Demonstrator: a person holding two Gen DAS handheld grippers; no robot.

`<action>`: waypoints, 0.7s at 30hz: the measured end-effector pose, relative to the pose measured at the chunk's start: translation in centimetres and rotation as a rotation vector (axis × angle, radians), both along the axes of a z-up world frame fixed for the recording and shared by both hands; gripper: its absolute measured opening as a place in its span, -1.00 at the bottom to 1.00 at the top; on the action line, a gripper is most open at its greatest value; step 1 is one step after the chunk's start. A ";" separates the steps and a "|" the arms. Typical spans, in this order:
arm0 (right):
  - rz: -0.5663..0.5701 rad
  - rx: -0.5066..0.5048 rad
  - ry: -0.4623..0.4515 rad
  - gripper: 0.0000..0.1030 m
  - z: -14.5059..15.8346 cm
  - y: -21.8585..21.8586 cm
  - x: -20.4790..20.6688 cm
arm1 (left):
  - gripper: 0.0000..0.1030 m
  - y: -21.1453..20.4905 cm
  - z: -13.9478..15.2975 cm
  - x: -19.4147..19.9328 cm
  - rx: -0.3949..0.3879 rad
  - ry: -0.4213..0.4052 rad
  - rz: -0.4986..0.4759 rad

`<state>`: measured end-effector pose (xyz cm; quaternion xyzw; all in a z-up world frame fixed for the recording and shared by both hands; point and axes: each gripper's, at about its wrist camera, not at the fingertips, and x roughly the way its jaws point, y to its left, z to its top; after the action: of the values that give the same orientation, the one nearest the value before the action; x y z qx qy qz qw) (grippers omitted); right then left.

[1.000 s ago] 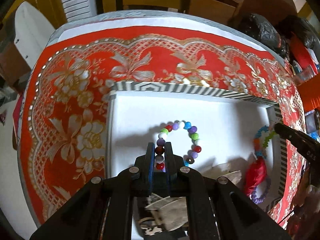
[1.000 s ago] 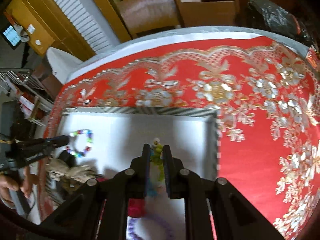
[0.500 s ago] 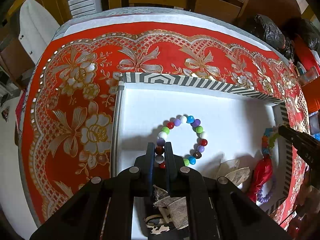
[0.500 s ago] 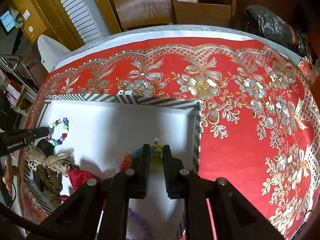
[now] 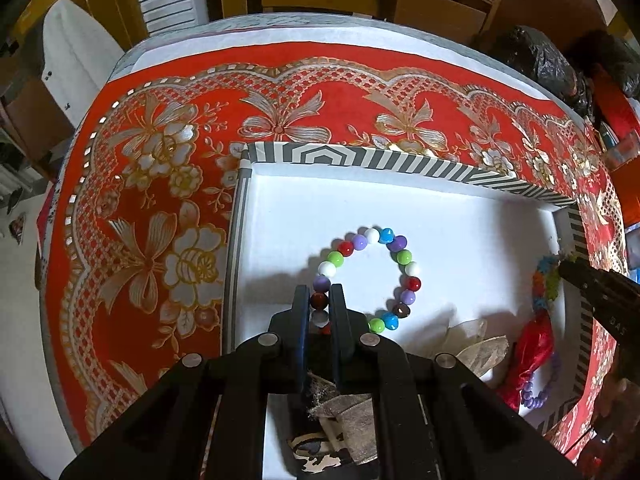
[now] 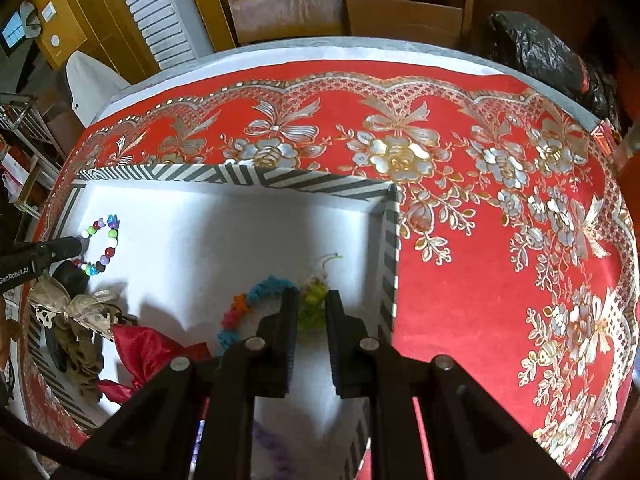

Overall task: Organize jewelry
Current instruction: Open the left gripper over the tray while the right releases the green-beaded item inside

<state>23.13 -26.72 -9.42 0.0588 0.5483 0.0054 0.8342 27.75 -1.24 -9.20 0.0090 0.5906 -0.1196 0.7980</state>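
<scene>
Lying in the white tray (image 5: 460, 216), the bead bracelet (image 5: 370, 280) is pinched by left fingers (image 5: 301, 312); right fingers (image 6: 289, 312) are opening around the flower bracelet (image 6: 256, 300).

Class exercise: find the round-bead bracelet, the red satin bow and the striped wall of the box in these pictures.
round-bead bracelet (image 5: 403, 256): left wrist view, a green bead on its far arc.
red satin bow (image 6: 145, 349): right wrist view, its shiny middle.
striped wall of the box (image 6: 390, 256): right wrist view, the right-hand rim.

Looks like a home dining rm: round table w/ red floral tablecloth (image 6: 500, 280), wooden chairs (image 6: 404, 4) behind it, louvred door (image 6: 152, 12), yellow wood cabinet (image 6: 76, 16).
</scene>
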 end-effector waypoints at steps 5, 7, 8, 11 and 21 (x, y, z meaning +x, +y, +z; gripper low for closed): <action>-0.031 0.022 -0.020 -0.39 1.2 -0.6 -0.7 | -0.84 0.9 0.6 -0.2 -0.067 0.025 0.043; -0.040 0.063 -0.028 -0.35 1.9 -1.0 -1.2 | -0.77 1.3 1.1 -0.4 -0.091 0.014 0.061; -0.040 0.080 -0.034 -0.35 2.2 -1.1 -1.5 | -0.76 1.5 1.4 -0.6 -0.104 0.009 0.067; -0.036 0.090 -0.053 -0.30 3.4 -0.9 -2.6 | -0.74 1.8 2.0 -1.5 -0.106 -0.005 0.079; -0.004 0.118 -0.116 0.04 7.7 -0.1 -9.2 | -0.74 1.1 5.3 -7.3 -0.044 -0.077 0.066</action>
<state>13.97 -26.81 -1.76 0.1088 0.4975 0.0393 0.8597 20.46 -0.09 -3.91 -0.0235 0.5568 -0.1059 0.8235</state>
